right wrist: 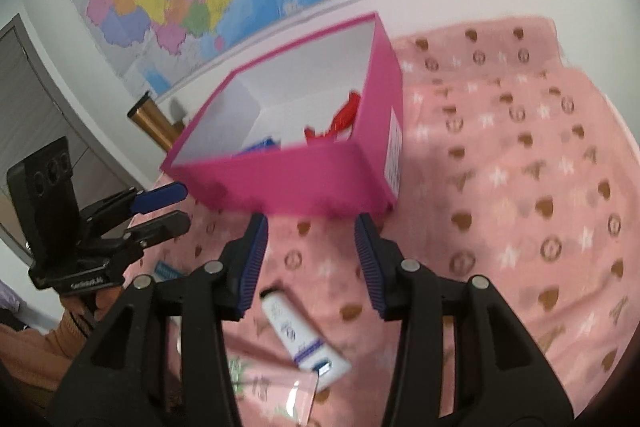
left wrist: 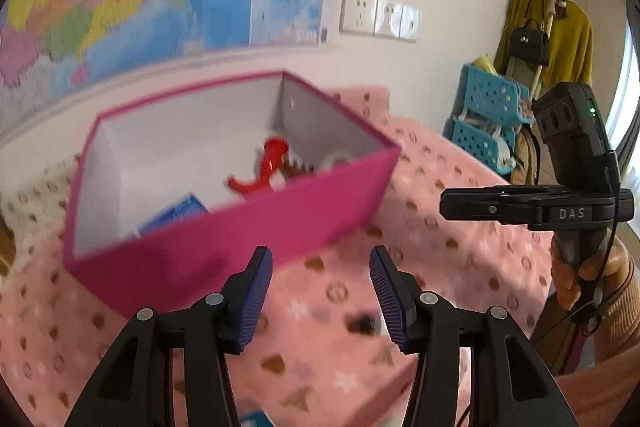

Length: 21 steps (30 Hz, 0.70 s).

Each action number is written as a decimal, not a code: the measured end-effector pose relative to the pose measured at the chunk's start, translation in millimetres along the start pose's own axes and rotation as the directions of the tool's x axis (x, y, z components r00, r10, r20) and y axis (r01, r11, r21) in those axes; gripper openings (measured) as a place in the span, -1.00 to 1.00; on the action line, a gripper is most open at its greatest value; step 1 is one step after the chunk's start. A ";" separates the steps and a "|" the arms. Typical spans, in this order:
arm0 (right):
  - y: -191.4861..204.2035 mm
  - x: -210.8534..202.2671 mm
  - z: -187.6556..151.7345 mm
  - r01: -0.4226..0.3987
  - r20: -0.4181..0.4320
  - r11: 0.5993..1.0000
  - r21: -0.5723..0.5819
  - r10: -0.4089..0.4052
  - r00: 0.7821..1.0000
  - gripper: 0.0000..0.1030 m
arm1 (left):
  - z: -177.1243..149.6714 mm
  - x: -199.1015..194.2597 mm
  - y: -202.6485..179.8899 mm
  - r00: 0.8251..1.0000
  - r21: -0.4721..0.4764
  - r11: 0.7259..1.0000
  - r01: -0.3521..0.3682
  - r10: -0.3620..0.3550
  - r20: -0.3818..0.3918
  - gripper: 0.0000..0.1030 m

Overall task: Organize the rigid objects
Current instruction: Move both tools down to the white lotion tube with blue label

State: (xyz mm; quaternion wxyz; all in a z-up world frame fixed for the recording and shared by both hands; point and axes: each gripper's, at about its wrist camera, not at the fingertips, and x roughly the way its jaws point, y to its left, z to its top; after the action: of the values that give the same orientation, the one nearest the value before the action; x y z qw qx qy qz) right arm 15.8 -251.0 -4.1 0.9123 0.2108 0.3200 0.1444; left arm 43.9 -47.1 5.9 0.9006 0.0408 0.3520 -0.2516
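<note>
Left wrist view: open magenta cardboard box (left wrist: 280,223) with white inside, on pink patterned blanket (left wrist: 460,267).
Box contents: red plastic toy (left wrist: 268,167), blue item.
Tube: white squeeze tube (right wrist: 300,335) on the blanket, near the box.
Left gripper (left wrist: 320,291): fingers partly apart, empty, before the box.
Right gripper (right wrist: 310,259): fingers partly apart, empty, angled down over the tube.

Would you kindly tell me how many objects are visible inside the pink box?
3: a red toy mid-box, a blue item at the near-left corner, a whitish roll at the right. The box wall may hide more.
</note>
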 end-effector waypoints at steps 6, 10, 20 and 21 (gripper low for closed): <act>-2.6 5.4 -37.5 -0.011 -0.100 1.000 0.020 0.013 0.995 -0.08 | -22.0 13.5 -5.7 0.998 -0.031 0.999 0.019 -0.021 -0.055 0.00; -4.5 7.9 -54.5 -0.013 -0.148 0.999 0.034 0.018 0.989 -0.08 | -31.4 20.6 -9.6 0.996 -0.040 0.999 0.032 -0.035 -0.084 0.00; -7.2 8.4 -79.7 -0.017 -0.203 0.997 0.071 0.031 0.979 -0.08 | -40.5 30.1 -20.6 0.992 -0.028 0.998 0.057 -0.060 -0.109 0.00; -7.0 8.6 -81.0 -0.023 -0.206 0.997 0.074 0.038 0.978 -0.08 | -41.0 31.4 -21.8 0.992 -0.024 0.998 0.057 -0.059 -0.112 0.00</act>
State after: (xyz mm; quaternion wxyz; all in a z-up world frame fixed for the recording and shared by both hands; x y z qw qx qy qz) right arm -29.1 -229.9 -69.2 0.8636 0.2317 0.4150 0.1679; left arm 27.9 -69.1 -43.1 0.8719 0.0351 0.4061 -0.2713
